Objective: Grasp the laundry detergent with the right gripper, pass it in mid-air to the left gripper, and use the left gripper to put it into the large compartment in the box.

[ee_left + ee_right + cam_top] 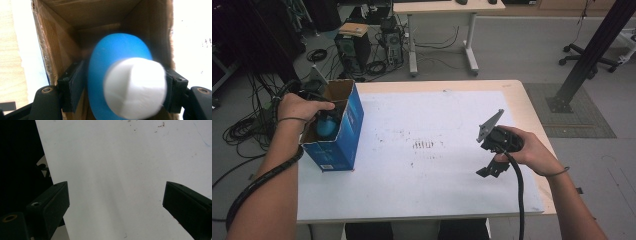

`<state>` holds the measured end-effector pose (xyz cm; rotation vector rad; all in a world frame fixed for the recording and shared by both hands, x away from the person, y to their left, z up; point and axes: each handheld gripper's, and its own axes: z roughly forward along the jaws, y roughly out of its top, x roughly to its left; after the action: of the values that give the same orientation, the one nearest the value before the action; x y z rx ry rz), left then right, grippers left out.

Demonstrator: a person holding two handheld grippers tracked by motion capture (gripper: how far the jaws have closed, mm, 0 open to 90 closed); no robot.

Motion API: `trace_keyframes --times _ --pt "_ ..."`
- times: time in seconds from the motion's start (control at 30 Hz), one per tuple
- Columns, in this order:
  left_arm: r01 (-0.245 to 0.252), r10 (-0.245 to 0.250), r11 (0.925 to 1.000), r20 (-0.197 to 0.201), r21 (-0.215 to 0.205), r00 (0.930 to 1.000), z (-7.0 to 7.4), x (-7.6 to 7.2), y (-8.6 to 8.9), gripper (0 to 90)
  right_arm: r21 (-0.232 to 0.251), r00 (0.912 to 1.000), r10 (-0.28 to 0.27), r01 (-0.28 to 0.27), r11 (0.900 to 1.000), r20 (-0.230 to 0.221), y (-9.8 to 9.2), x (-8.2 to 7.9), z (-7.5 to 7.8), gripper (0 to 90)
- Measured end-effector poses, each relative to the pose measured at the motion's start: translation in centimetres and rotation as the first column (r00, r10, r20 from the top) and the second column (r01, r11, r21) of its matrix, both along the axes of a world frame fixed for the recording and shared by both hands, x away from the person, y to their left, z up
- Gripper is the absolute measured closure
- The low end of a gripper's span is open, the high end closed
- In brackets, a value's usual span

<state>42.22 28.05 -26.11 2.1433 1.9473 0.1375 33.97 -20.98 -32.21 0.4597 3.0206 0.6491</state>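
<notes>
**Left gripper view: blue bottle between the jaws inside the box**

Left gripper view looks straight down into an open cardboard box (62, 32), where a blue bottle with a white cap (125, 82) sits between the two black jaws of the left gripper (122, 87). The jaws stand narrow, close against the bottle's sides; whether the pads press on it or have just let go cannot be told from the blurred picture. Brown inner walls of the box rise ahead of and on both sides of the jaws.

From the high view, the left gripper (324, 120) reaches into the top of the box (343, 131), which is blue outside and stands near the table's left edge, with the bottle (325, 127) showing at its mouth.

Well to the right of that gripper, the right gripper (493, 165) hangs over the white sheet (422, 175) that covers the wooden table (532, 125); its jaws stand wide, nothing between them.

Faint dark marks dot the sheet between the two grippers. Beyond the table's far edge, on a grey floor, are computer towers (352, 47), tangled cables, a second desk (442, 25) and, off to the right, a black post (592, 50) and a chair base.
</notes>
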Motion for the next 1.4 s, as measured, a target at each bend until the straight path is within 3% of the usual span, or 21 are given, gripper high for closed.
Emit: trace_keyframes --times 0.67,0.7,0.87,0.9,1.0,1.03,1.1,1.23,1.27,1.4 --pt "0.008 -0.009 0.9995 0.020 0.031 0.9998 2.1 -0.2 -0.2 28.1 0.000 1.0000 -0.001 0.001 1.000 0.001 -0.1 -0.2 0.1 7.1" --pt "0.009 -0.010 0.9990 0.026 0.044 0.9996 3.0 -0.3 -0.3 27.0 0.000 1.0000 0.000 0.000 1.000 0.004 0.0 -0.2 0.1 7.1" --pt "0.014 -0.015 0.9989 0.029 0.045 0.9995 3.4 -0.4 -0.3 24.7 0.000 1.0000 0.001 -0.001 1.000 0.005 0.1 -0.2 0.2 7.1" --pt "0.017 -0.019 0.9986 0.042 0.051 0.9989 4.4 -0.6 -0.5 24.5 -0.001 1.0000 0.003 -0.003 1.000 0.006 0.1 -0.2 0.2 7.1" --pt "0.017 -0.019 0.9986 0.042 0.051 0.9989 4.4 -0.6 -0.5 22.0 -0.001 1.0000 0.002 -0.002 1.000 0.005 0.1 -0.2 0.2 7.1" --pt "0.021 -0.024 0.9981 0.055 0.058 0.9982 5.4 -0.7 -0.6 21.2 -0.001 1.0000 0.002 -0.002 1.000 0.005 0.2 -0.2 0.2 7.1" --pt "0.021 -0.024 0.9981 0.055 0.058 0.9982 5.4 -0.7 -0.6 18.0 -0.002 1.0000 0.001 -0.001 1.000 0.006 0.2 -0.2 0.3 7.1" --pt "0.026 -0.031 0.9974 0.070 0.067 0.9970 6.8 -1.0 -0.9 14.8 0.000 1.0000 0.003 -0.003 1.000 0.007 0.2 -0.1 0.3 7.1" --pt "0.030 -0.036 0.9968 0.085 0.074 0.9957 7.9 -1.2 -1.0 14.0 -0.003 1.0000 0.002 -0.002 1.000 0.006 0.3 -0.1 0.3 7.1" --pt "0.027 -0.034 0.9969 0.089 0.074 0.9955 8.1 -1.3 -1.1 13.3 -0.008 1.0000 0.004 -0.004 1.000 0.005 0.3 -0.1 0.3 7.1"
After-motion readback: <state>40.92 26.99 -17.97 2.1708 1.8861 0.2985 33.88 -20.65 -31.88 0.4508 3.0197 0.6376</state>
